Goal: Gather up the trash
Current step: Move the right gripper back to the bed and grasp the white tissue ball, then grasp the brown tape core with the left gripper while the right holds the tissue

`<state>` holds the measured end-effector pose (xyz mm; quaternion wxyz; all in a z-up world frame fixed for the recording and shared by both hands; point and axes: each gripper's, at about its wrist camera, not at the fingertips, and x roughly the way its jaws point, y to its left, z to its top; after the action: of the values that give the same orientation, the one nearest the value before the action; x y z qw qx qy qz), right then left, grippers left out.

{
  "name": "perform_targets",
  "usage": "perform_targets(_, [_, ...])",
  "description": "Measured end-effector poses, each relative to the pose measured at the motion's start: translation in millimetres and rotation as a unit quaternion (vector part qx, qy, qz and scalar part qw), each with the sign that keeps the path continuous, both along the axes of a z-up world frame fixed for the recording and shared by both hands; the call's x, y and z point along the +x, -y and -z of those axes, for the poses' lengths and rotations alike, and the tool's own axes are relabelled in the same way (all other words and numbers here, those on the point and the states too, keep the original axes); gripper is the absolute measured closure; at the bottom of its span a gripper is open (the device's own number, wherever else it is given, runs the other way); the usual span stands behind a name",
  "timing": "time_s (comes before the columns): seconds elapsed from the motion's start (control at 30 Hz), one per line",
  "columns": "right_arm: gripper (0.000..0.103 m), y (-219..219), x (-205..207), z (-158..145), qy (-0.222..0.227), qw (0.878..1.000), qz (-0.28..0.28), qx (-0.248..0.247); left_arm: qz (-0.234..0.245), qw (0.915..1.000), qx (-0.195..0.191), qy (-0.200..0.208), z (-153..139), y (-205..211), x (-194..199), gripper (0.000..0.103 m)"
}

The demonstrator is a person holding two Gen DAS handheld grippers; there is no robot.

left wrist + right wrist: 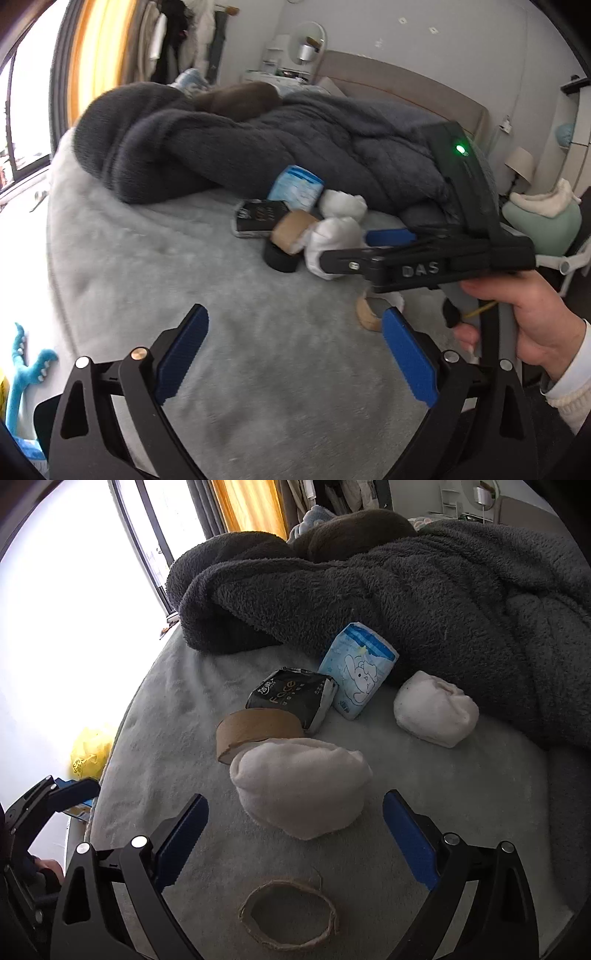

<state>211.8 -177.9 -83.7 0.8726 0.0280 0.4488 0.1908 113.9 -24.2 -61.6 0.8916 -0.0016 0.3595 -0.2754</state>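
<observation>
On the grey bed cover [155, 738], going left to right in the right wrist view, a brown tape roll [255, 734] lies tipped on its edge, its hole facing down-left. Against it leans a black tissue pack [291, 698], long axis running left to right. Next stands a blue-white tissue pack [356, 674], long axis upright and tilted right. A white wad [301, 784] sits ahead of the right gripper [295, 838], long axis crosswise; a second wad [434, 707] lies right, touching the dark blanket [424, 590]. An empty cardboard ring [288, 915] lies flat beneath. Both grippers' fingers are spread wide, pinching nothing; the left gripper [295, 354] hovers over bare cover.
</observation>
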Motion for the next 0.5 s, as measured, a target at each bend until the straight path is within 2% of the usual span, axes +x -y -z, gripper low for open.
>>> perform_targets(0.13, [0.009, 0, 4, 7, -0.006, 1.0, -0.006, 0.002, 0.04, 0.9992, 0.0, -0.008, 5, 18, 0, 0.007])
perform_targets(0.17, [0.02, -1, 5, 8, -0.007, 1.0, -0.008, -0.001, 0.051, 0.9987, 0.001, -0.009, 6, 23, 0, 0.007])
perform_targets(0.23, [0.034, -3, 6, 9, -0.002, 1.0, -0.01, -0.016, 0.07, 0.9975, 0.002, -0.012, 8, 32, -1, 0.006])
perform_targets(0.37, [0.042, -1, 7, 7, 0.005, 1.0, -0.015, -0.016, 0.098, 0.995, 0.002, -0.016, 12, 50, -2, 0.007])
perform_targets(0.5, [0.043, 6, 7, 3, 0.007, 1.0, -0.016, -0.011, 0.119, 0.9927, 0.006, -0.019, 15, 65, -2, 0.007])
